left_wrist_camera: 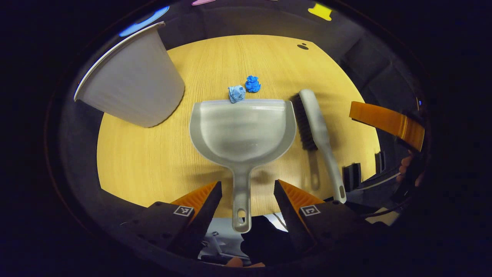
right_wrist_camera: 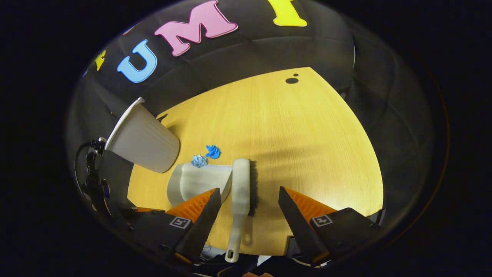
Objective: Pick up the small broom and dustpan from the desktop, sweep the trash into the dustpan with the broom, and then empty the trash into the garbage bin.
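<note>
left gripper (left_wrist_camera: 248, 200): jaws spread wide, holding nothing, set either side of the dustpan (left_wrist_camera: 243, 130) handle, which runs straight back between the fingers without contact. right gripper (right_wrist_camera: 249, 206): likewise spread and empty, straddling the handle of the small broom (right_wrist_camera: 240, 192), not touching it. ahead of the left gripper the dustpan lies flat on the desktop (left_wrist_camera: 146, 161), its open lip facing away; two crumpled blue scraps of trash (left_wrist_camera: 244, 89) sit just beyond that lip, the paler one touching it. the broom lies just beside the pan, bristles toward it. the garbage bin (left_wrist_camera: 134, 80) stands farther off, toward the left gripper's outer side. judgement: both tools look like light, rigid moulded plastic, smooth and liable to twist in a pinch; take each mid-handle, not at the hang-hole end. the scraps appear featherweight and may skid ahead of the bristles.
</note>
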`<control>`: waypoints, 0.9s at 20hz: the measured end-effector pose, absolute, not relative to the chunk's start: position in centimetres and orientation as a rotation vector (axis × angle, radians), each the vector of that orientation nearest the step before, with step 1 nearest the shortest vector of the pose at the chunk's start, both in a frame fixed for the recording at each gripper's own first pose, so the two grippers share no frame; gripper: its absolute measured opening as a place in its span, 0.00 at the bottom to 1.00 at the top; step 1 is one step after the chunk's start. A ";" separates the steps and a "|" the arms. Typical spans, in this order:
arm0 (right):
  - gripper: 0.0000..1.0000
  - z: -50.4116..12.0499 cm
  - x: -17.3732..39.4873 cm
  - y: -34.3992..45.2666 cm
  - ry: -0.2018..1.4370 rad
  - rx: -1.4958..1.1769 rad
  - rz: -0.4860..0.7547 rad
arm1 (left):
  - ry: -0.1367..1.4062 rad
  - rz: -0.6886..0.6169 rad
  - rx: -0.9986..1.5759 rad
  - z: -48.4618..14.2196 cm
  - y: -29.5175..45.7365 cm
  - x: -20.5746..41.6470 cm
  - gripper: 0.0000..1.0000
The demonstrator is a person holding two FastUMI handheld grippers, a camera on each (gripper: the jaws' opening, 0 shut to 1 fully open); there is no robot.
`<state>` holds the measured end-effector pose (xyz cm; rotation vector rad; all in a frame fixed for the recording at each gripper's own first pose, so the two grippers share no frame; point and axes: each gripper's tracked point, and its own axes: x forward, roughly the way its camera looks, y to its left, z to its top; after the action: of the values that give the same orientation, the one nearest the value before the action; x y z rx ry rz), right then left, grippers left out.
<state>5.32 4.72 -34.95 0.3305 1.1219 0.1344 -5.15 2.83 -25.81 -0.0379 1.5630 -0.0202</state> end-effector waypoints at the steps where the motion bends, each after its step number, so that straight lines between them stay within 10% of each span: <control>1: 0.98 -35.4 5.2 4.8 1.148 0.348 0.112 | 1.586 -0.024 -0.039 -25.8 3.0 -4.8 0.83; 18: 0.99 -42.4 0.2 8.2 1.569 0.112 0.016 | 1.762 -0.056 -0.094 -30.4 4.3 -4.3 0.84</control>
<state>0.22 8.23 -42.42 0.1122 1.5687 0.0158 -4.30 4.34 -30.37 -0.0941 1.7623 -0.0559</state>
